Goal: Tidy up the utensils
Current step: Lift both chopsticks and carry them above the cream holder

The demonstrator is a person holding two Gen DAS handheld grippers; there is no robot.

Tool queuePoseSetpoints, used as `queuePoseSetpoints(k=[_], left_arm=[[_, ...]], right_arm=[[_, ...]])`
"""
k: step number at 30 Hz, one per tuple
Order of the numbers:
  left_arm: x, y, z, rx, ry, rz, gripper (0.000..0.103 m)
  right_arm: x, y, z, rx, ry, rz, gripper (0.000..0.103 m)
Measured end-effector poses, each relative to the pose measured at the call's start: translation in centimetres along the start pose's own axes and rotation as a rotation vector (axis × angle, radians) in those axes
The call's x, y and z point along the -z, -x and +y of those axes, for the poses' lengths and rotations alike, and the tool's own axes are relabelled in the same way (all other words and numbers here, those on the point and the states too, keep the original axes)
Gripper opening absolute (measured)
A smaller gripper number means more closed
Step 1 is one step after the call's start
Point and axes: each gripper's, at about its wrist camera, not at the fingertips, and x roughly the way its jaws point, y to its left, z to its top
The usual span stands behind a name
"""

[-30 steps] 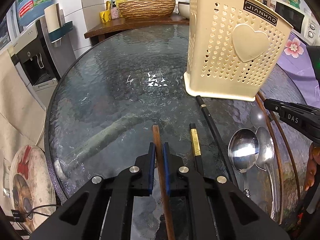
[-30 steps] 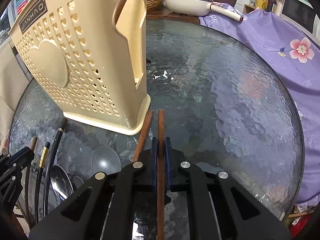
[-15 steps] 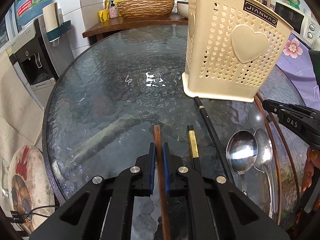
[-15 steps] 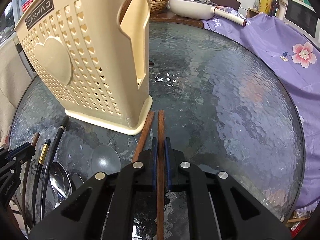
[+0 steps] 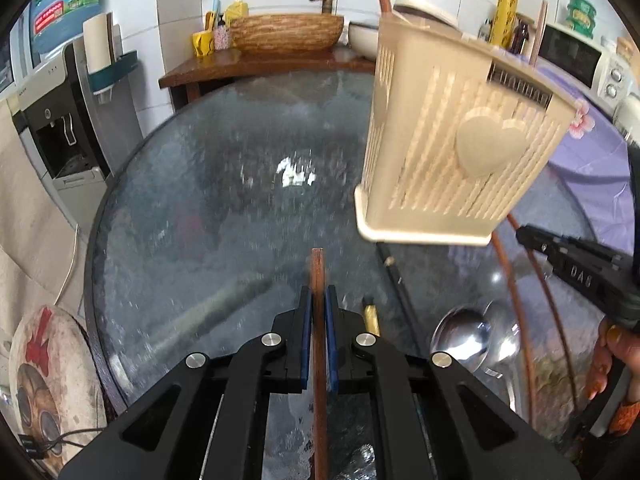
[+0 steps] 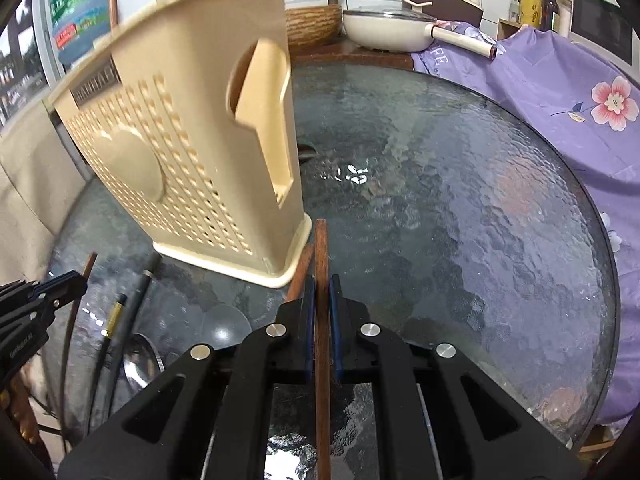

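**Operator:** Left wrist view first. My left gripper is clamped on a brown wooden chopstick, the blue pads pressed to both its sides. Compared with a second ago the whole frame has smeared and the glass table sits lower under me, so I read the chopstick as lifted clear of the glass.

**Observer:** And the holder?

**Operator:** The cream utensil holder stands ahead and to the right. The black chopsticks and two steel spoons lie on the table between my grippers. The left gripper tilts steeply downward, the chopstick's tip pointing forward past the pads.

**Observer:** Right wrist view?

**Operator:** My right gripper is likewise shut on a second brown chopstick, with its twin lying just beside it, its end near the holder's base. This side has barely shifted; the holder looms close on the left, blurred. Same downward pitch. I judge both sticks ready to carry up toward the holder's open top.
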Motion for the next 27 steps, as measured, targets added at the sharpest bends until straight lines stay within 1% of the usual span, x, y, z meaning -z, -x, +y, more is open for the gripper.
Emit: queuePoseSetpoints(k=[7,13,20,23,27], left_arm=[[-2.5,3.3,0.3,0.063,0.007,-0.1,0.007],[-3.9,5.9,0.4,0.117,0.015,-0.166,0.007],[-4.7,8.6,-0.2,0.157,0.003,-0.228,0.007],[-4.8,9.4,-0.1,0.178,-0.001,-0.243,0.007],[-4.5,10.6,-0.1,0.191,-0.012,-0.269,0.007]], right_arm=[[-1.2,3.4,-1.4,-0.105,-0.042,-0.094,0.008],[-2.5,7.5,-2.2,-0.168,-0.051,-0.188,0.008],[-3.2,11.5,-2.0,-0.221,-0.03,-0.261,0.007],[-3.3,12.5,-1.7,-0.224,-0.006,-0.284,0.007],[-3.2,13.8,-1.5,-0.242,0.022,-0.294,0.007]])
